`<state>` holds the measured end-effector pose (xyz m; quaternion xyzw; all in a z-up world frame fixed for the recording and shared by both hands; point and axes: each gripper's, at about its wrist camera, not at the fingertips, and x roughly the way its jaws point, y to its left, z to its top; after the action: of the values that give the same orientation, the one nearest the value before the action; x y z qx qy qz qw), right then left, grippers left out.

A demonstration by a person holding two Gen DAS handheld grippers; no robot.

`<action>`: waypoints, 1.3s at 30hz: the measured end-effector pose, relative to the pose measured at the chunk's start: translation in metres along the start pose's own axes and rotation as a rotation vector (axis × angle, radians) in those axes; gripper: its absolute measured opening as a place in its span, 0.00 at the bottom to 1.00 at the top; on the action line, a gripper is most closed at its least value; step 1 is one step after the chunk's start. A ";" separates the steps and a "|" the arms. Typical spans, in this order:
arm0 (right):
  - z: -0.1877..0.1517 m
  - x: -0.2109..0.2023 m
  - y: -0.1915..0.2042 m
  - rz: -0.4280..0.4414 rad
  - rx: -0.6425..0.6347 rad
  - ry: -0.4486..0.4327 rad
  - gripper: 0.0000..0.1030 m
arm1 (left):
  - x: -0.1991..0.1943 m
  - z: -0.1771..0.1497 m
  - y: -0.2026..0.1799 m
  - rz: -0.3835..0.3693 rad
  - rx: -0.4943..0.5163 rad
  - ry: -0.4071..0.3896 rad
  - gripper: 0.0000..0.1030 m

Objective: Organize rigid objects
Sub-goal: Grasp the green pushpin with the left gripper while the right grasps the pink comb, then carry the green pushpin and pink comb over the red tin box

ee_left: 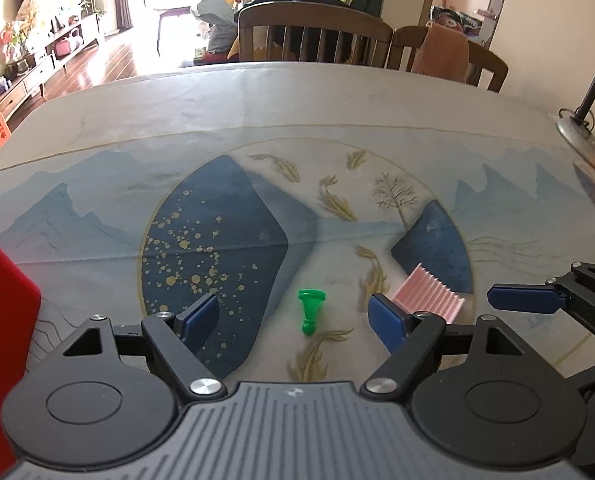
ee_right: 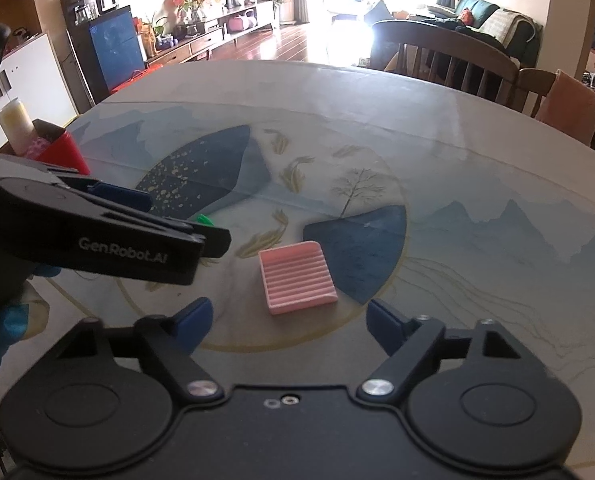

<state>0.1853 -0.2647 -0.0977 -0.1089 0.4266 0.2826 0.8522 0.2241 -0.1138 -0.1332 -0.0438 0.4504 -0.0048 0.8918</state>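
Left wrist view, left tongs (ee_left: 295,318) wide over glossy green pawn (ee_left: 310,310); right tongs (ee_right: 287,326) wide, ribbed pink block (ee_right: 296,277)

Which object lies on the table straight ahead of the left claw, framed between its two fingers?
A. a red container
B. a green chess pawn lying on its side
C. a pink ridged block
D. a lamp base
B: the green pawn lies toppled ahead of the open left claw.

The left gripper (ee_left: 293,320) stands open above a green pawn (ee_left: 310,310) lying on the tabletop (ee_left: 257,120); a pink ribbed block (ee_left: 429,294) lies at its 3 o'clock.
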 end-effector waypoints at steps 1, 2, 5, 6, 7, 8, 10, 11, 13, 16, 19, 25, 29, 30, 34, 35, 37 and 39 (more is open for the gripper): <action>0.000 0.002 0.000 0.000 0.000 0.002 0.76 | 0.002 0.000 0.000 0.004 0.003 0.003 0.78; 0.000 0.003 -0.001 0.001 0.001 0.003 0.74 | 0.004 0.001 0.000 0.007 0.004 0.003 0.78; 0.001 0.006 -0.002 0.001 0.002 0.003 0.70 | 0.008 0.002 0.000 0.009 0.006 0.009 0.73; 0.002 0.006 -0.001 -0.001 0.001 0.000 0.69 | 0.009 0.002 -0.001 0.016 0.012 0.004 0.68; 0.002 0.007 -0.001 -0.003 -0.002 -0.003 0.67 | 0.009 0.003 -0.003 0.025 0.022 0.001 0.62; 0.003 0.007 -0.001 -0.006 -0.006 -0.005 0.64 | 0.010 0.004 -0.006 0.035 0.037 0.002 0.59; 0.003 0.007 0.000 -0.016 -0.017 -0.009 0.58 | 0.010 0.005 -0.008 0.030 0.048 0.003 0.51; 0.004 0.007 0.000 -0.019 -0.020 -0.010 0.55 | 0.009 0.005 -0.009 0.025 0.049 0.002 0.49; 0.003 0.007 0.000 -0.021 -0.019 -0.015 0.50 | 0.009 0.004 -0.012 0.034 0.059 0.002 0.40; 0.003 0.007 0.000 -0.043 -0.028 -0.022 0.41 | 0.007 0.004 -0.018 0.033 0.078 0.000 0.30; 0.003 0.006 0.000 -0.048 -0.030 -0.030 0.40 | 0.008 0.004 -0.022 0.047 0.090 -0.001 0.19; 0.002 0.006 0.000 -0.059 -0.014 -0.034 0.40 | 0.008 0.005 -0.023 0.046 0.083 0.008 0.15; 0.001 0.002 -0.002 -0.062 0.016 -0.035 0.39 | 0.006 0.005 -0.022 0.046 0.073 0.015 0.15; 0.001 0.000 -0.003 -0.063 0.023 -0.038 0.39 | 0.005 0.004 -0.022 0.043 0.076 0.013 0.15; 0.000 -0.008 -0.002 -0.056 0.047 -0.052 0.39 | -0.002 0.003 -0.022 0.033 0.069 0.008 0.14; -0.001 -0.010 -0.001 -0.053 0.050 -0.056 0.39 | -0.004 0.003 -0.021 0.028 0.060 0.008 0.14; -0.002 -0.016 0.002 -0.046 0.055 -0.064 0.39 | -0.009 0.002 -0.019 0.019 0.046 0.009 0.14; -0.002 -0.022 0.005 -0.037 0.061 -0.070 0.39 | -0.017 0.001 -0.018 0.011 0.036 0.008 0.14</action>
<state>0.1702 -0.2704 -0.0811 -0.0808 0.4028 0.2573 0.8746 0.2154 -0.1305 -0.1181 -0.0252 0.4541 -0.0080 0.8905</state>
